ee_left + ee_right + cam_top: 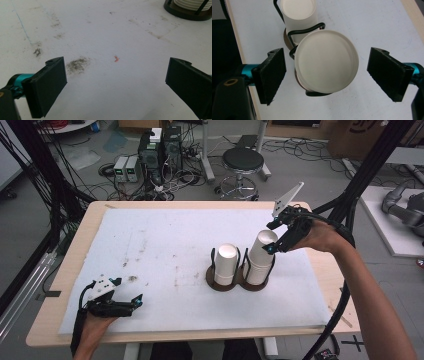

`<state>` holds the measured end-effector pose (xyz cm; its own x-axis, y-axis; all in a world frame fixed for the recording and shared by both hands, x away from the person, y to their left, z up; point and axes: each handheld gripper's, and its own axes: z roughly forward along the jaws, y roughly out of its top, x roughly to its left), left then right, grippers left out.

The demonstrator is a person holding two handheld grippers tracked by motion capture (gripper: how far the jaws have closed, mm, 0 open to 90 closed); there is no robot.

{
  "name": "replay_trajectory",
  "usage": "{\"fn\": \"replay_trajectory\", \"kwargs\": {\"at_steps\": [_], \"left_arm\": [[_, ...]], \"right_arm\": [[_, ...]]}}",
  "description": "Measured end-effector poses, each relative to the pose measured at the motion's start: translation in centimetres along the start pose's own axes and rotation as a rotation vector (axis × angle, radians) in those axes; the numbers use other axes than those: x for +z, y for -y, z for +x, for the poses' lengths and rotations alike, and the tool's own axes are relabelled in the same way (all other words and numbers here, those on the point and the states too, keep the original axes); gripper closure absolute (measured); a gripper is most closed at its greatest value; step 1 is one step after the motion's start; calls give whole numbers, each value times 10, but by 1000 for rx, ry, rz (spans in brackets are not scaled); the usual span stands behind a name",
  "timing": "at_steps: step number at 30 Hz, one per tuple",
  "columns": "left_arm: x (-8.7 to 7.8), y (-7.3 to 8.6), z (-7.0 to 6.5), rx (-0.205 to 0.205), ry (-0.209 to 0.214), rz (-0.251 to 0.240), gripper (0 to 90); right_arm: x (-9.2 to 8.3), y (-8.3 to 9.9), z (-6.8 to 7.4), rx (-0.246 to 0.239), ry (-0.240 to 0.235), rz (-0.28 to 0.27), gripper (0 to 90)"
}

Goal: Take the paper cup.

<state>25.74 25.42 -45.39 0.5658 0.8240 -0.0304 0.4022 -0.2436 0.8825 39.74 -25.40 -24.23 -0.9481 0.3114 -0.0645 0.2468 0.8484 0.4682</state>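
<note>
Overhead, two white cup stacks stand upside down in a black wire holder [242, 270] on a round brown base, right of the table's middle. The right stack [261, 257] is taller than the left stack [225, 264] and leans slightly. The right gripper [278, 239] hovers just above the right stack, jaws wide on either side of its top cup [326, 63] without touching it. The left gripper [127, 302] rests near the front left corner, well apart from the cups, jaws wide and holding nothing. A stained white mat [165, 250] covers the wooden table [75, 245]. Beyond it stand a black stool [242, 161], computer towers [161, 147] and loose cables [300, 147] on a grey floor.
</note>
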Motion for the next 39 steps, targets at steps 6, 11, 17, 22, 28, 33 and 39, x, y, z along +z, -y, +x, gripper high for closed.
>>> {"fn": "replay_trajectory", "kwargs": {"at_steps": [6,11,17,22,28,33,39], "left_arm": [[0,0,0,0,1,0,33],[0,0,0,5,0,0,33],[0,0,0,1,1,3,33],[0,0,0,4,-1,4,33],[0,0,-1,5,-3,3,33],[0,0,-1,5,-3,3,33],[0,0,-1,6,-2,3,33]], "right_arm": [[3,0,0,-3,2,9,161],[5,1,0,-3,1,26,188],[9,2,-1,1,-7,32,188],[11,0,-1,-12,-6,40,273],[13,-1,-1,-20,-14,52,312],[13,-2,-1,-25,-12,57,325],[12,-2,1,-27,-6,57,331]]}}
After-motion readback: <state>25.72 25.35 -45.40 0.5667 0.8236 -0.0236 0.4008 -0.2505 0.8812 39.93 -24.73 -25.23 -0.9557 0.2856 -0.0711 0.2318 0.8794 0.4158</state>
